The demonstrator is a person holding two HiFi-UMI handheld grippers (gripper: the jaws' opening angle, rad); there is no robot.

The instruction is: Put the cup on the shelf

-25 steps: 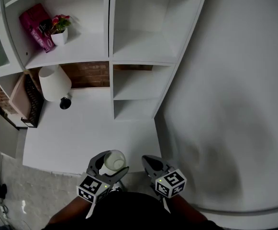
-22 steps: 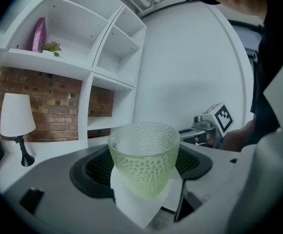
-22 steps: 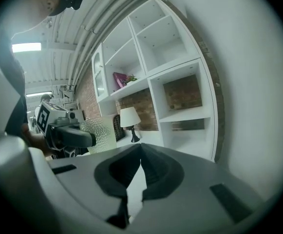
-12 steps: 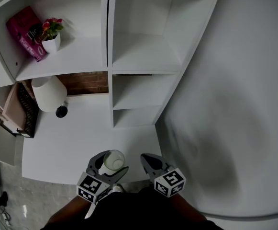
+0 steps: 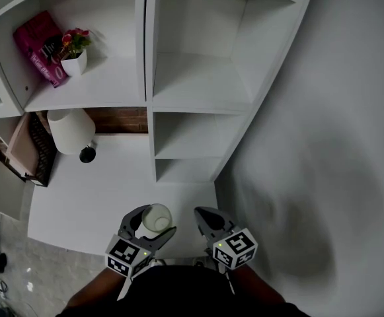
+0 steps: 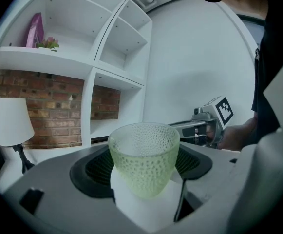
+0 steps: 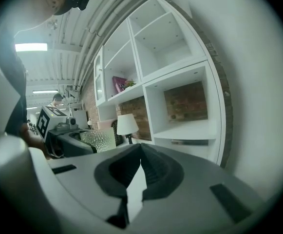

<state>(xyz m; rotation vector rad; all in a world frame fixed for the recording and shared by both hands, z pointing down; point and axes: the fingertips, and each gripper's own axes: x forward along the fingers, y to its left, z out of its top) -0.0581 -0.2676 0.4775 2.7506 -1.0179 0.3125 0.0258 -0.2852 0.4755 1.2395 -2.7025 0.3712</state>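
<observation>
A white shelf (image 5: 198, 104) is standing behind a desk (image 5: 106, 190). Over the desk's near edge, the left gripper (image 5: 150, 224) is clamping an upright, pale green dimpled cup (image 6: 143, 160); the right gripper (image 7: 140, 152) is hanging empty, jaws together.

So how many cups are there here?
1: a pale green dimpled cup, held between the left gripper's jaws. None shows on the shelves, though parts of them lie out of view.

White lamp (image 5: 71, 129) on desk (image 5: 119, 177), brick wall (image 5: 122, 119) behind; pink packet (image 5: 41, 45) beside potted flowers (image 5: 75, 47).
</observation>
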